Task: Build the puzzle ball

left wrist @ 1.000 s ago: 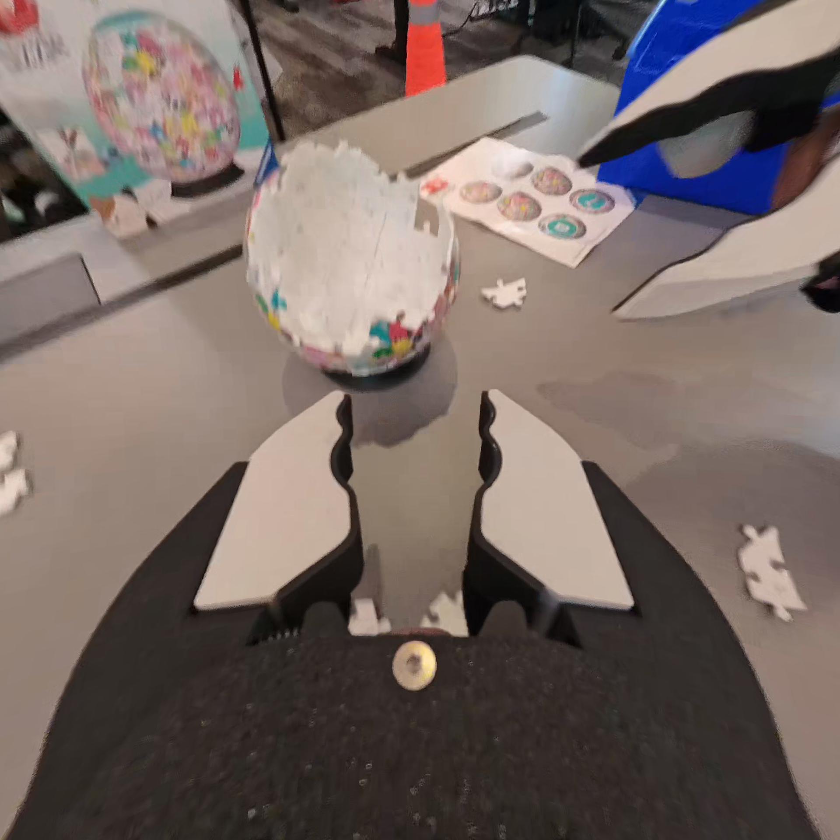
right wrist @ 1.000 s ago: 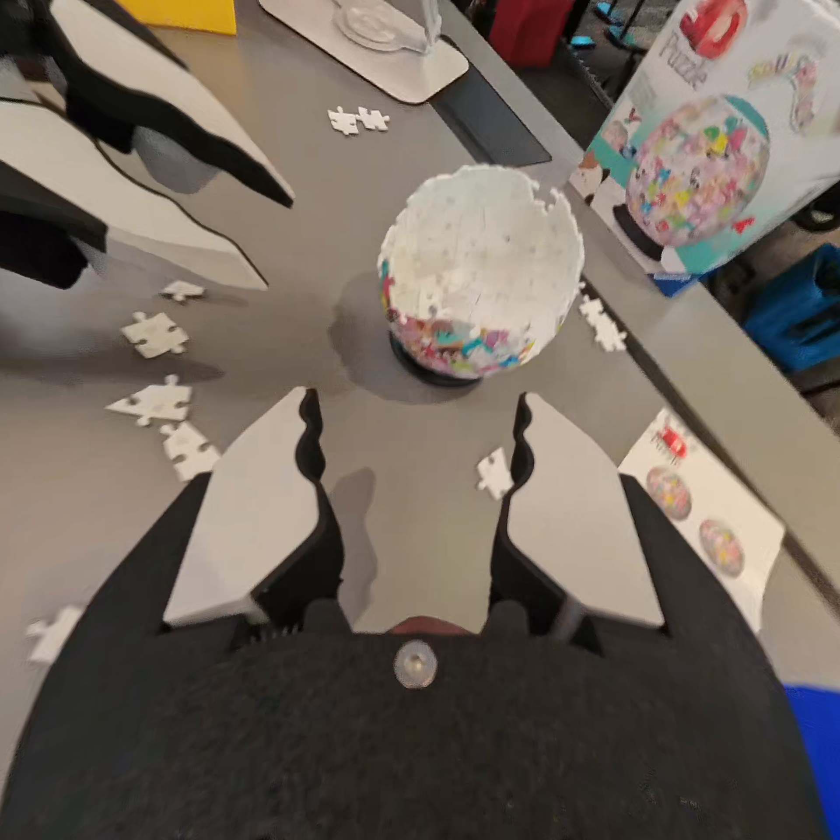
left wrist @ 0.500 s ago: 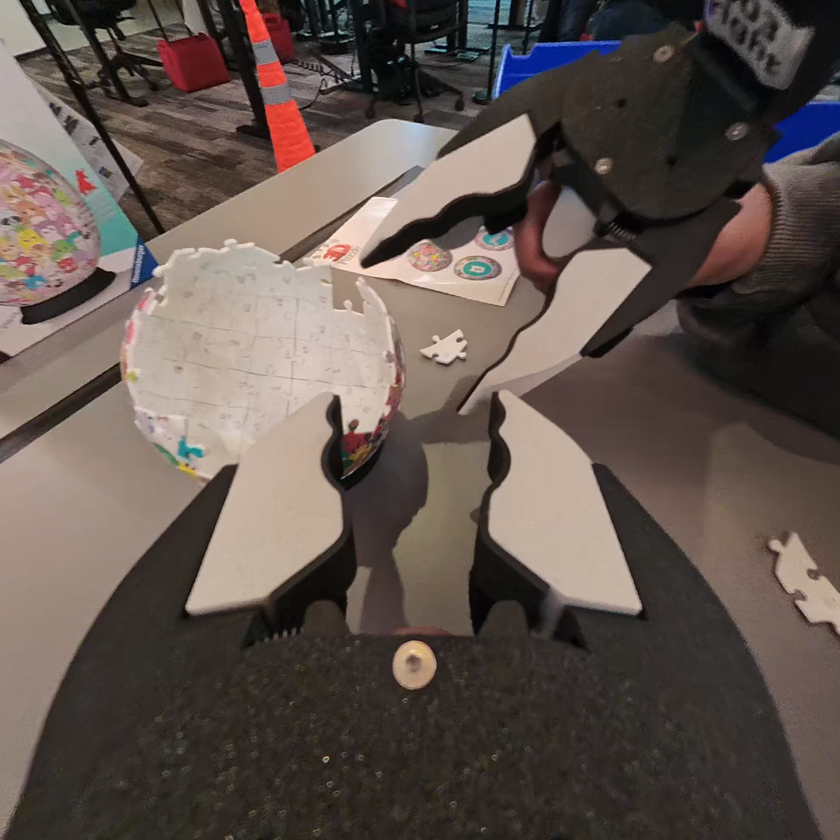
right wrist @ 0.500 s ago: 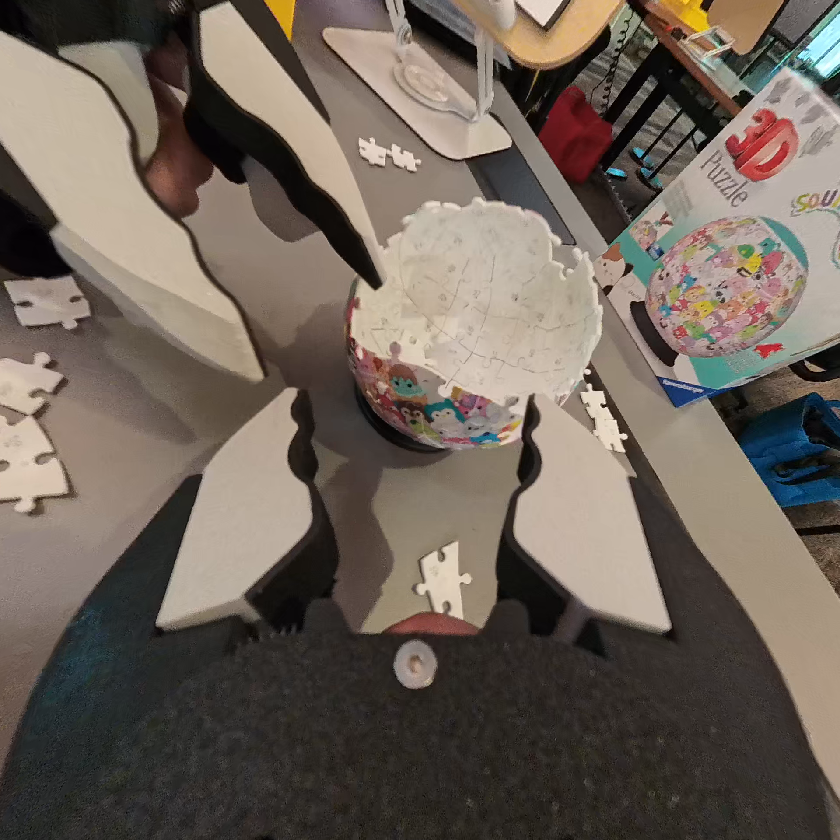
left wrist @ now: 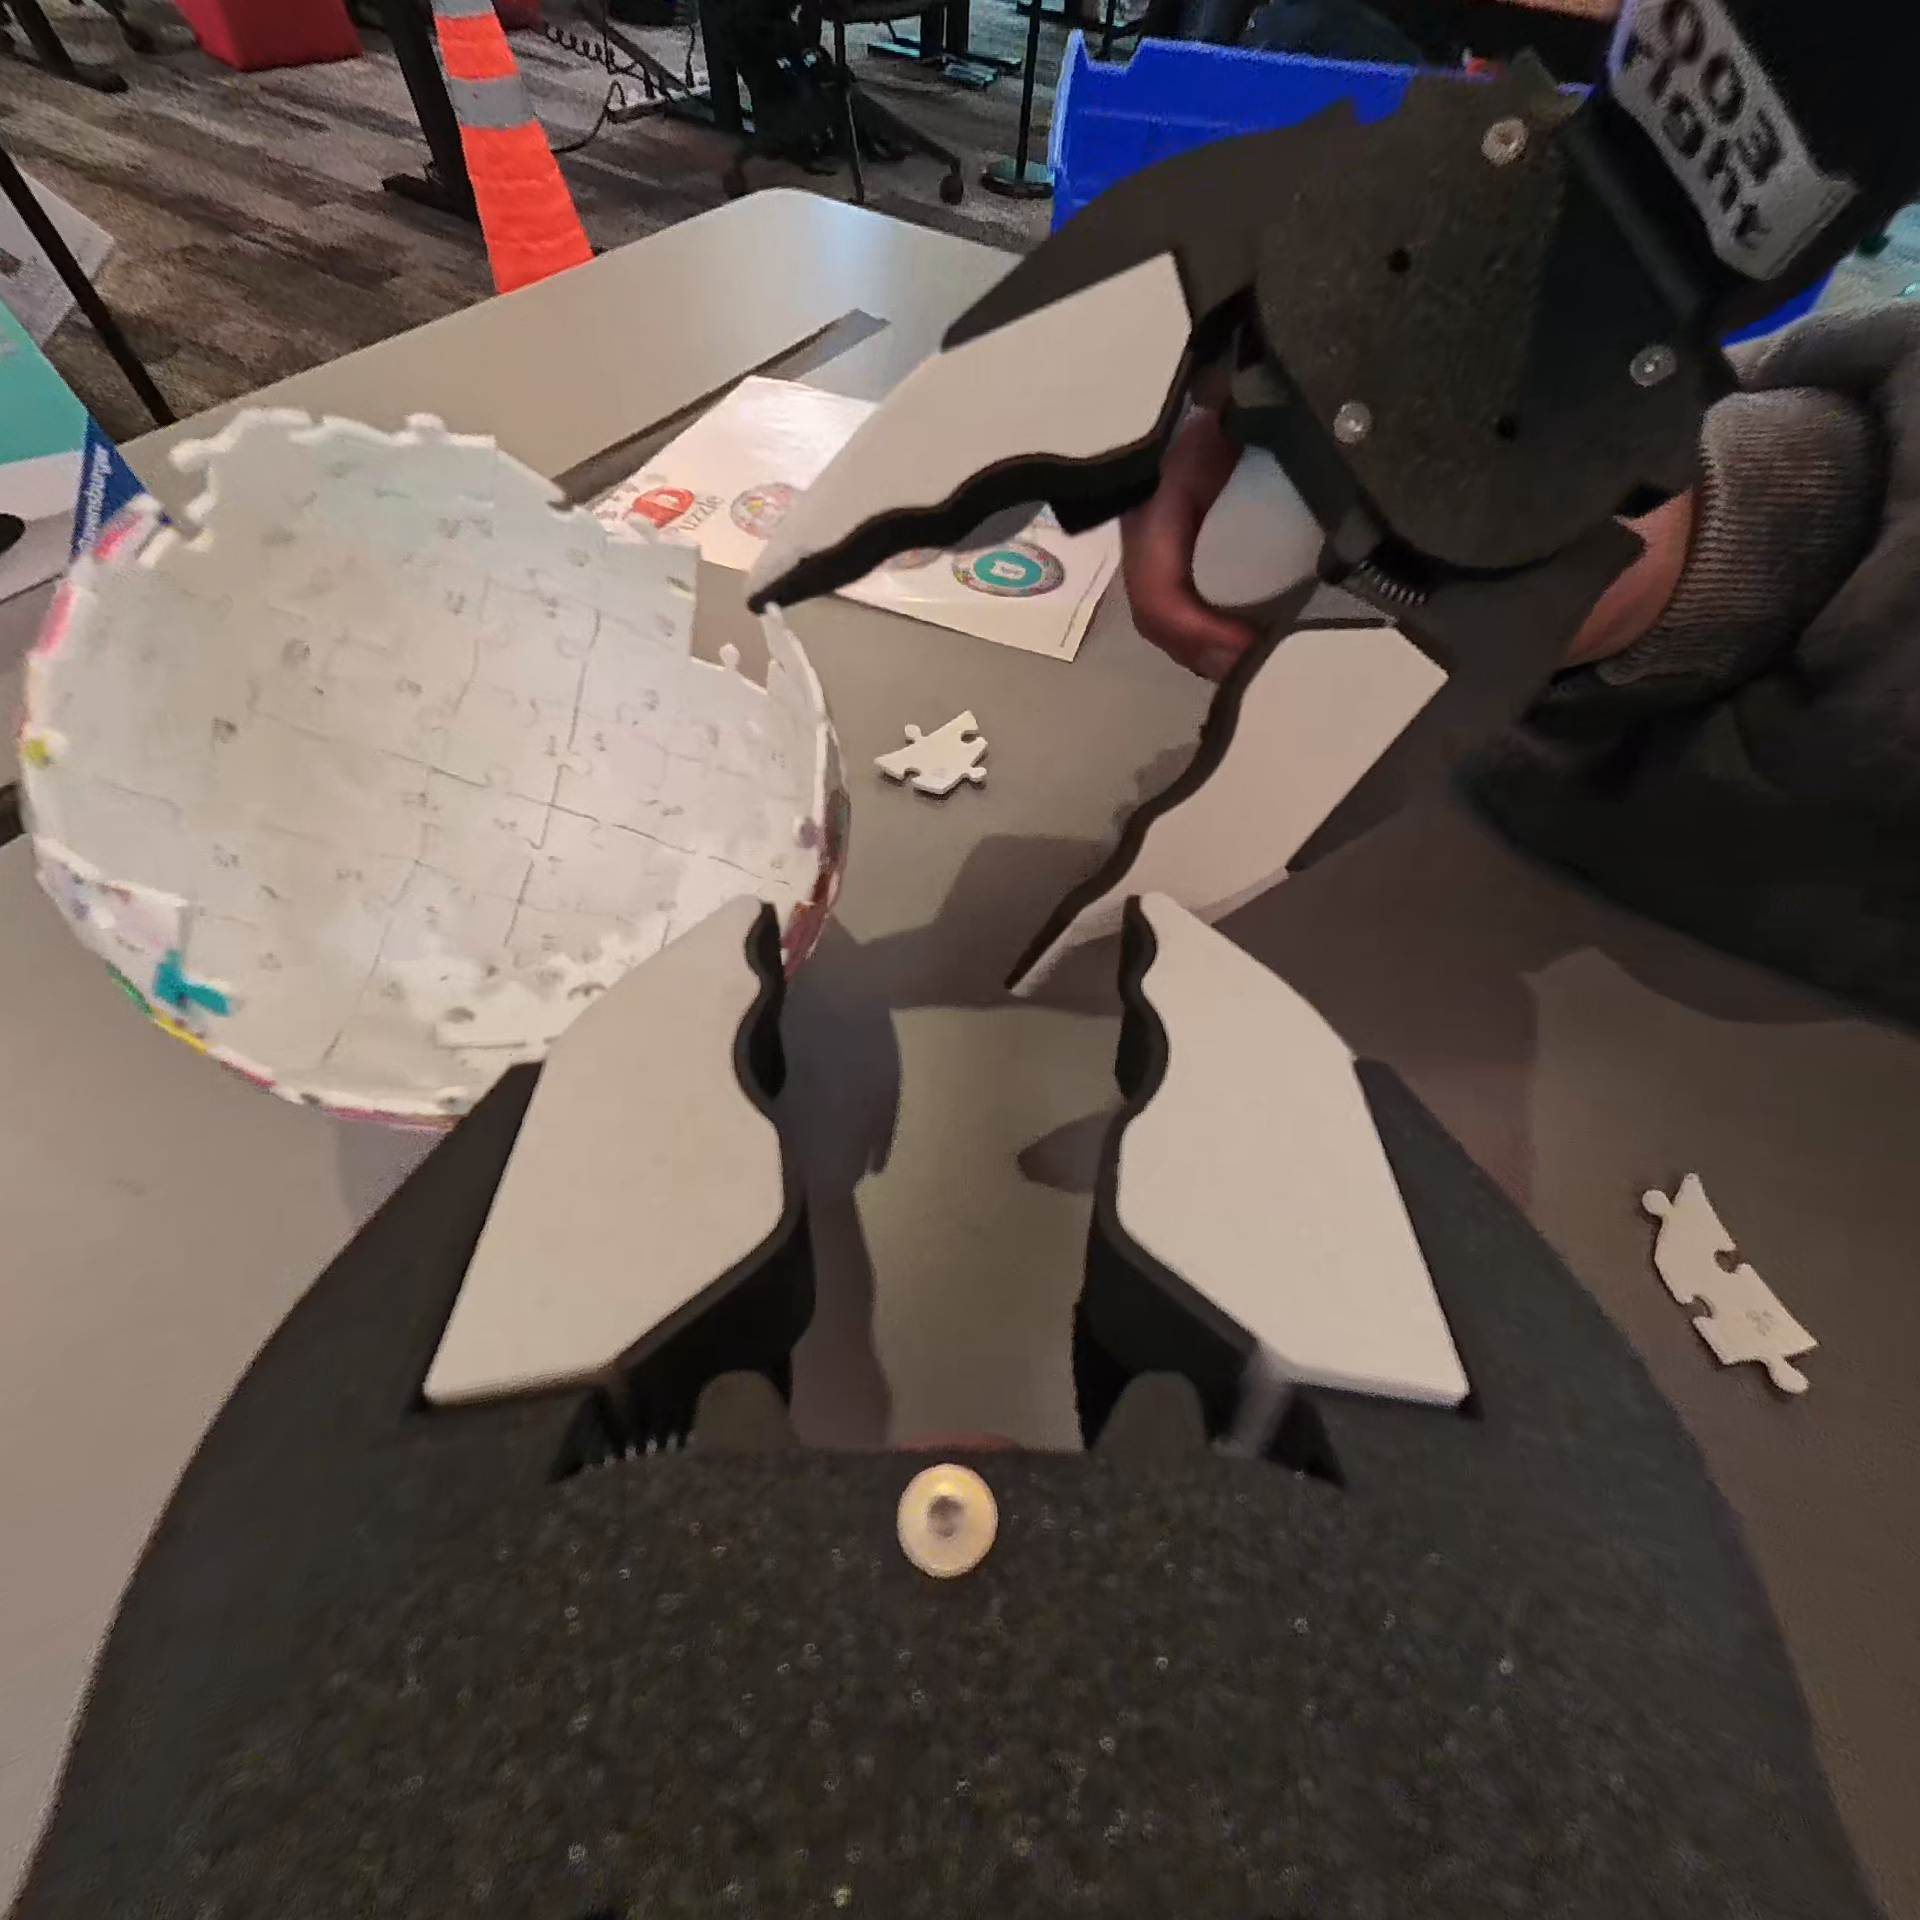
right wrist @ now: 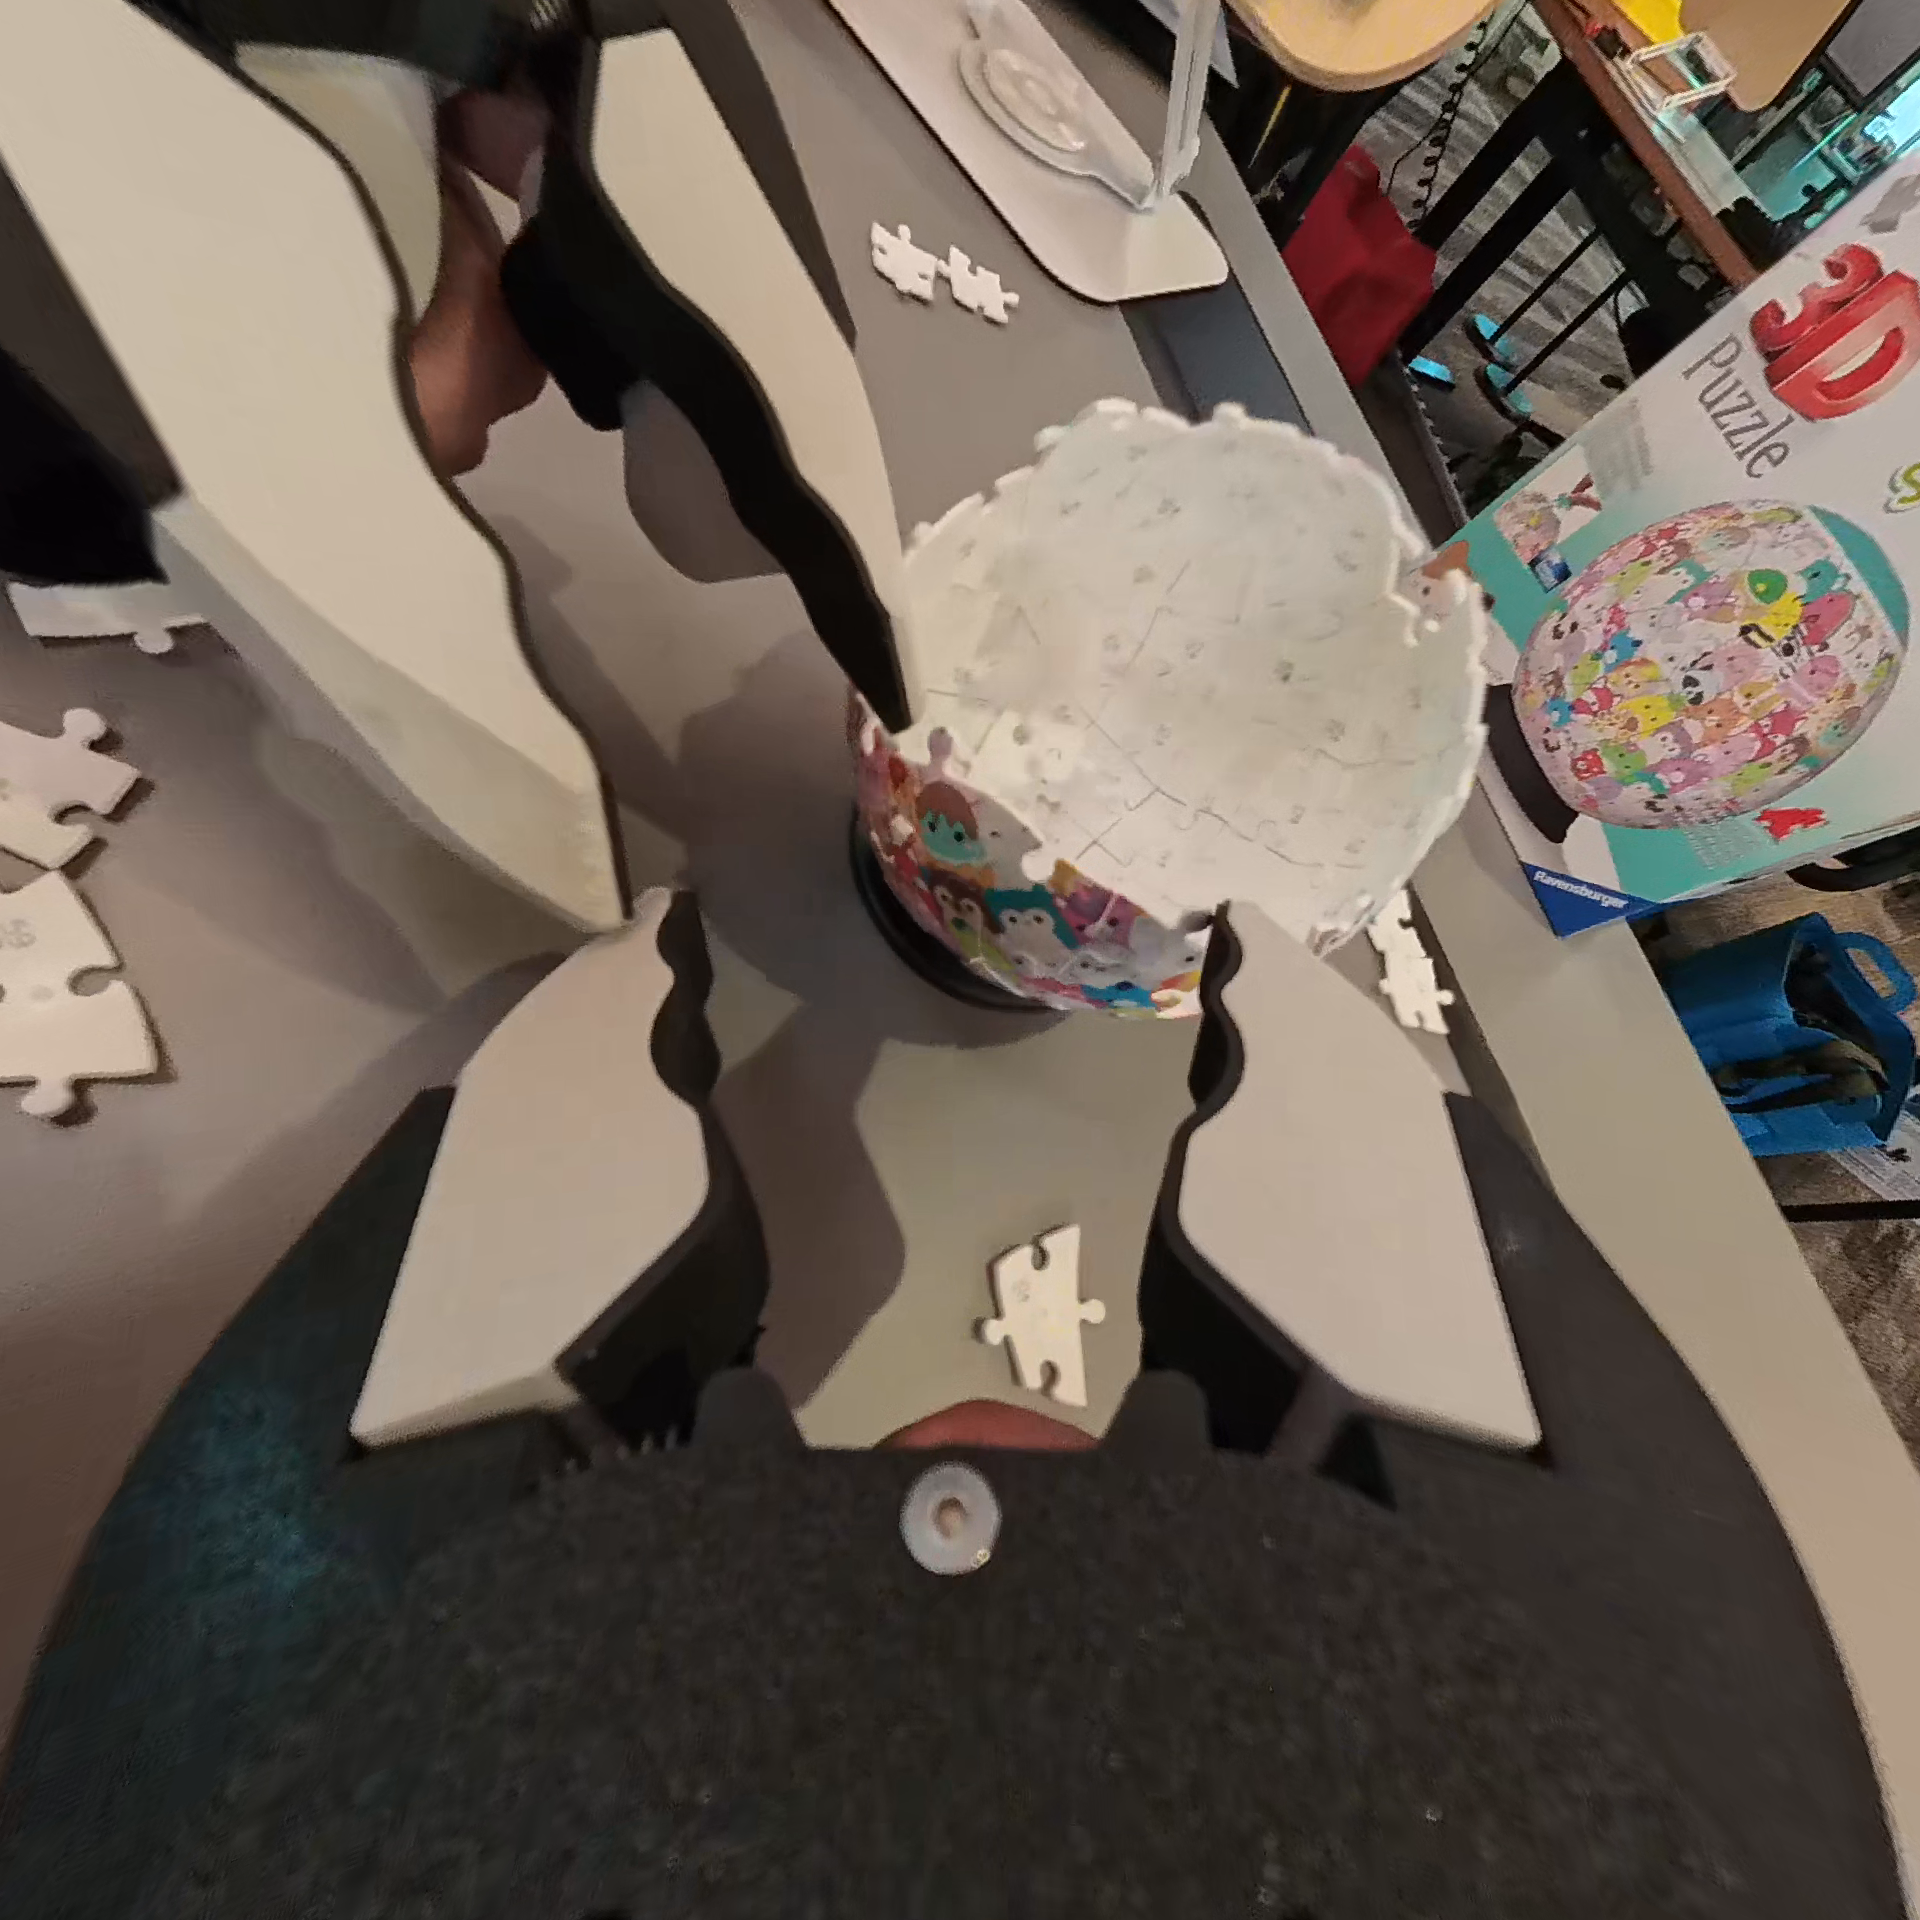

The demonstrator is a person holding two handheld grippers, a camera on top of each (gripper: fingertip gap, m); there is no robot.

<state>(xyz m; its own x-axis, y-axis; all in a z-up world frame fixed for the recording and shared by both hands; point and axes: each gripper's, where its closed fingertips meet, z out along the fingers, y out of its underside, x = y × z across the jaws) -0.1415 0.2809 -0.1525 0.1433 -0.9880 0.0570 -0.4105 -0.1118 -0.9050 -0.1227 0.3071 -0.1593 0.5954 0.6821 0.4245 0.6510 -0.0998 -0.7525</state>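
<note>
The half-built puzzle ball [left wrist: 416, 748] is an open white shell with a colourful outside, standing on a black stand [right wrist: 914, 935]; it also shows in the right wrist view [right wrist: 1195, 707]. My left gripper [left wrist: 948, 935] is open and empty, its left finger overlapping the ball's lower right side. In the right wrist view it [right wrist: 758, 816] has one fingertip at the ball's rim. My right gripper [right wrist: 945, 914] is open and empty, just in front of the ball. In the left wrist view it [left wrist: 883, 790] is wide open with its upper fingertip at the rim.
Loose white pieces lie on the grey table [left wrist: 935, 753] [left wrist: 1730, 1288] [right wrist: 1044, 1309] [right wrist: 62, 997]. The puzzle box [right wrist: 1714, 644] stands behind the ball near the table edge. An instruction sheet [left wrist: 1039, 592], an orange cone [left wrist: 509, 156] and a blue bin [left wrist: 1195, 114] lie beyond. The grippers are tip to tip, or close to it.
Both grippers have moved in close to the ball from opposite sides. Each now shows a fingertip at the shell's rim. Both stay open.
</note>
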